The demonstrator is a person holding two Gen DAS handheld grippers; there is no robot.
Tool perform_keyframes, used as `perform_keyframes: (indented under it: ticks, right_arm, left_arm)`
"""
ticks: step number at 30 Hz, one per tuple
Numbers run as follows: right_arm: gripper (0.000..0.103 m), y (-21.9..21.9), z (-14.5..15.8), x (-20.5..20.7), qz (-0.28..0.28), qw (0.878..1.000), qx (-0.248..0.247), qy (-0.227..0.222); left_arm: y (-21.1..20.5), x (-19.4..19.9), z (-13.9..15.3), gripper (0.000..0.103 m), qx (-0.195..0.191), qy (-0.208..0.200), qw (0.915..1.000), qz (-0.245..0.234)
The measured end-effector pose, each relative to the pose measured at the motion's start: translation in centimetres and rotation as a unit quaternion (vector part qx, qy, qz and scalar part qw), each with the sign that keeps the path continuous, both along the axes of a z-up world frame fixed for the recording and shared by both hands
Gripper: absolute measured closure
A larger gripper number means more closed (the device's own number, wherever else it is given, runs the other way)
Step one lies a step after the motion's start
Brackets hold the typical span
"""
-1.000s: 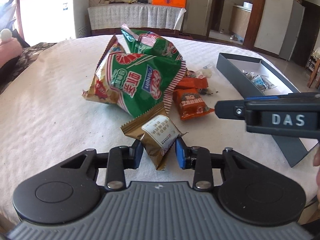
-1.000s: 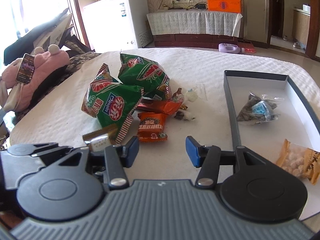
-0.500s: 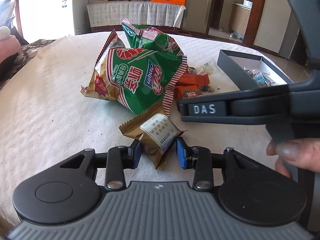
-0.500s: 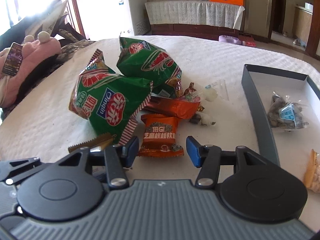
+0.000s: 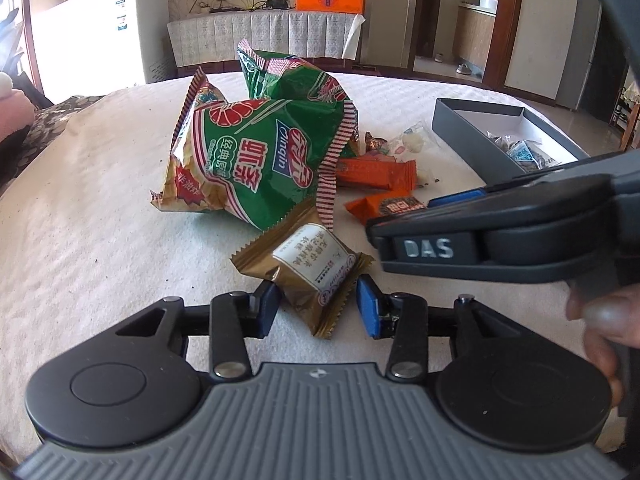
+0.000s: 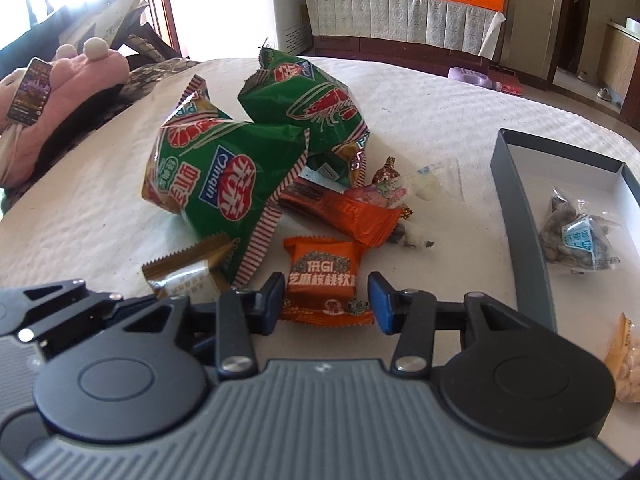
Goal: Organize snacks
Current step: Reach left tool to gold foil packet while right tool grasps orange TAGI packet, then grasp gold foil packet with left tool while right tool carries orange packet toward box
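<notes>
Item: gold snack packet [image 5: 316, 276], lying on the white surface [image 5: 100, 216] at 6 o'clock of the green bags [image 5: 256, 160]. Left gripper [image 5: 318, 308], tilted downward, has slackened and is opening; packet released. Right gripper [image 6: 326, 304] has moved in, closing around the orange packet [image 6: 324, 280], not yet pinching. Grey box [image 6: 516, 216] at 3 o'clock awaits both.

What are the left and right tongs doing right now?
Left tongs: opening, gold snack packet between them, unpressed.
Right tongs: closing around orange snack packet, not yet gripping.
</notes>
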State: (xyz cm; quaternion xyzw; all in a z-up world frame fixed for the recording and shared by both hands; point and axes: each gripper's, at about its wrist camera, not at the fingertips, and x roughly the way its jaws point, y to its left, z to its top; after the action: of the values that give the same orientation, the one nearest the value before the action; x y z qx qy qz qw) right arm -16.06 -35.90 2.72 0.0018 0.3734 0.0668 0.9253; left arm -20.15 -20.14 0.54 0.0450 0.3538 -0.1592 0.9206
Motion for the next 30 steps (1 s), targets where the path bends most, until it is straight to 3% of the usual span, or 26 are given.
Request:
perform_keyframes:
  ticks: [2,3,9,13,30]
  right_arm:
    - [0.055,-0.5,0.2,-0.4,-0.002,1.000,0.001,0.000]
    - [0.062,-0.6,0.2,-0.6,0.000,1.000,0.002,0.002]
    - [0.062,-1.4,0.3,-1.6,0.000,1.000,-0.007,0.010]
    - [0.062,-1.5,0.4,-2.0,-0.003,1.000,-0.007,0.008]
    - [0.062,-2.4,3.3,-4.0,-0.005,0.999,0.021,-0.044]
  left_arm:
    - [-0.1,0.0,0.0,0.056,0.001,-0.001,1.0000,0.001]
    - [-0.2,0.1,0.0,0.056,0.003,-0.002,1.0000,0.001]
    - [-0.3,-0.1,-0.1,0.057,0.008,-0.008,0.9999,0.001]
    - [0.2,-0.2,0.1,0.064,-0.005,-0.005,1.0000,0.003]
    - [0.2,-0.7,1.4,0.067,-0.017,-0.017,0.9997,0.004]
